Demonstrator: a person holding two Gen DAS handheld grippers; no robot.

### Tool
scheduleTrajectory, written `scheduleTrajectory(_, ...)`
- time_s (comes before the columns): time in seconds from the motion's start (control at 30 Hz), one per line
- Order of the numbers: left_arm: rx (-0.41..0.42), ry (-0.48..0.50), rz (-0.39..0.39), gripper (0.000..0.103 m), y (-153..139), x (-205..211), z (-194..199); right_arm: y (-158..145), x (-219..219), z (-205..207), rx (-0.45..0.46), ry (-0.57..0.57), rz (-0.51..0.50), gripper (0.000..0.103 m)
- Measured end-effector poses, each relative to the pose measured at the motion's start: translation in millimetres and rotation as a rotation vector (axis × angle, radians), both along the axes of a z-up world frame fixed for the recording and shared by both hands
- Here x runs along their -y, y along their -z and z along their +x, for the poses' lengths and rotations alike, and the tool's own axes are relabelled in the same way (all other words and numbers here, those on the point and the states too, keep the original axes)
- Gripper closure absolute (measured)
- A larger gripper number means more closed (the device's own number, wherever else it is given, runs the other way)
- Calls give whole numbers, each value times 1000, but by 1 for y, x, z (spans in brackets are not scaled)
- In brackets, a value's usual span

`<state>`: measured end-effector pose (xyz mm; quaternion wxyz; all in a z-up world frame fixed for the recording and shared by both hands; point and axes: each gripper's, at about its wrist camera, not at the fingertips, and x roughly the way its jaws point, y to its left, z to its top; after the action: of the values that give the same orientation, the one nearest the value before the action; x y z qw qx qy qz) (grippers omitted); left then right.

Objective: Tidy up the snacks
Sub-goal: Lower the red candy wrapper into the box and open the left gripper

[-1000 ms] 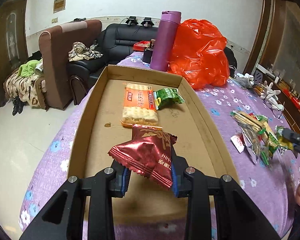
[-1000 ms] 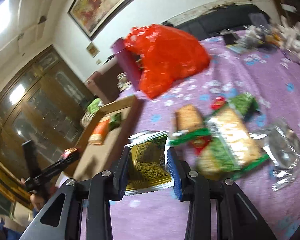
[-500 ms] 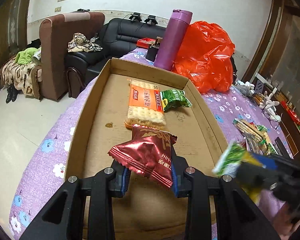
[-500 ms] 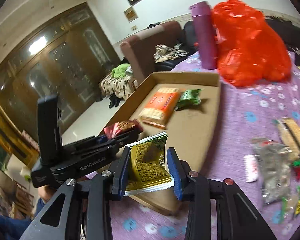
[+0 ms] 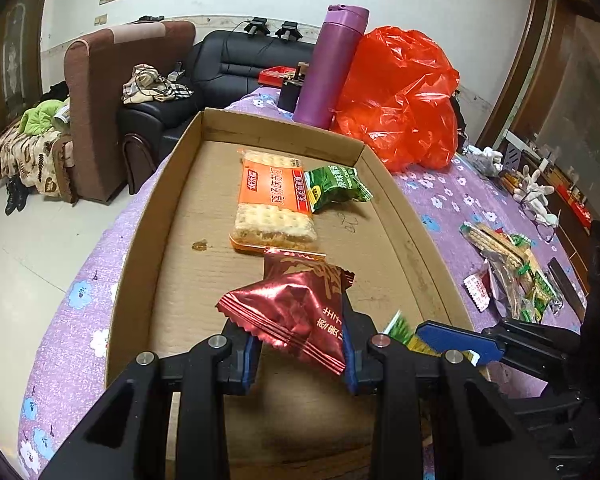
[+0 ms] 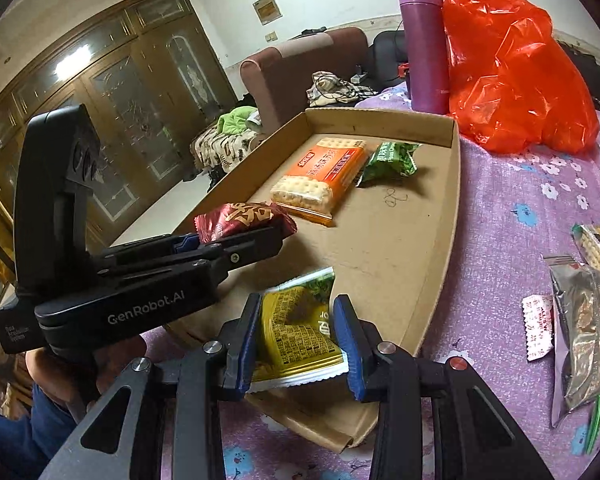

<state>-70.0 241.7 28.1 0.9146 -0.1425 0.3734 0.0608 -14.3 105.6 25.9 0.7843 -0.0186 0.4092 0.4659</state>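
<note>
1. Left wrist view: the left gripper (image 5: 302,354) is clamped narrow on a dark red foil snack packet (image 5: 290,312), which is held above the near end of the cardboard tray (image 5: 140,240).
2. Inside the tray, past its middle toward the far wall, lies an orange cracker pack (image 5: 274,204); a small green snack bag (image 5: 334,186) lies touching its right side.
3. A small brown stain (image 5: 200,245) marks the tray floor left of the cracker pack.
4. The right gripper (image 5: 460,340) comes in at the tray's near right corner, side-on, with a green and yellow packet edge showing at its blue finger.
5. Right wrist view: the right gripper (image 6: 296,344) is closed narrow on a yellow-green snack packet (image 6: 296,336), held over the tray's (image 6: 454,200) near end.
6. The left gripper (image 6: 236,240) reaches across the tray's left edge with the red packet (image 6: 240,220) in its fingers.
7. Behind the tray's far wall stand a purple flask (image 6: 424,44) and a red plastic bag (image 6: 516,68), side by side.
8. To the right of the tray, on the purple flowered tablecloth (image 6: 520,208), loose snack packets (image 6: 584,316) lie in a small heap, well apart from the tray.
9. A hand (image 6: 68,364) holds the left gripper's body below the tray's near left corner.
</note>
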Motion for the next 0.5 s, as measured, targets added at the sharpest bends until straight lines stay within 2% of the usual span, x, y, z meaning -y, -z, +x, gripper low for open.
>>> scheduleTrajectory(0.5,-2,4,1,71,1,1,-1,-3,6,-6,3,-6,15,64)
